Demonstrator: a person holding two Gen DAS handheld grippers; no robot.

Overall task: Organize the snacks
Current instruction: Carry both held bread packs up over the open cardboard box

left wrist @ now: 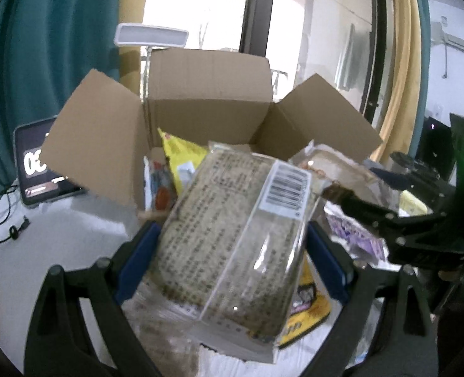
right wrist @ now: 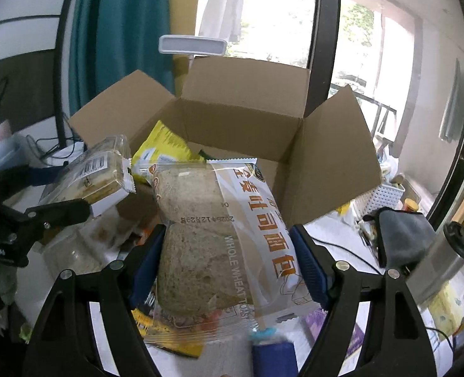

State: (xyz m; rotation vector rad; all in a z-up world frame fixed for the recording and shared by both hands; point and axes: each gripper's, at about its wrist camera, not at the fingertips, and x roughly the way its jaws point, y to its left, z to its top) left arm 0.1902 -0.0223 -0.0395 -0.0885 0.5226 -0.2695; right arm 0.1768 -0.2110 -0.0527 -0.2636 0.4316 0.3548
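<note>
2 grippers, left [left wrist: 232,248] and right [right wrist: 228,260], fingers each clamped on a bread pack [left wrist: 232,226] [right wrist: 219,235], near the open cardboard box [left wrist: 206,94].

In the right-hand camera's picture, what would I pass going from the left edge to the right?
Left gripper with a barcoded bread pack → whole wheat toast pack in the right gripper → white basket → grey cloth → steel flask.

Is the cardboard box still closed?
No, the cardboard box stands with its flaps folded open, and a yellow snack bag already pokes out of it.
</note>
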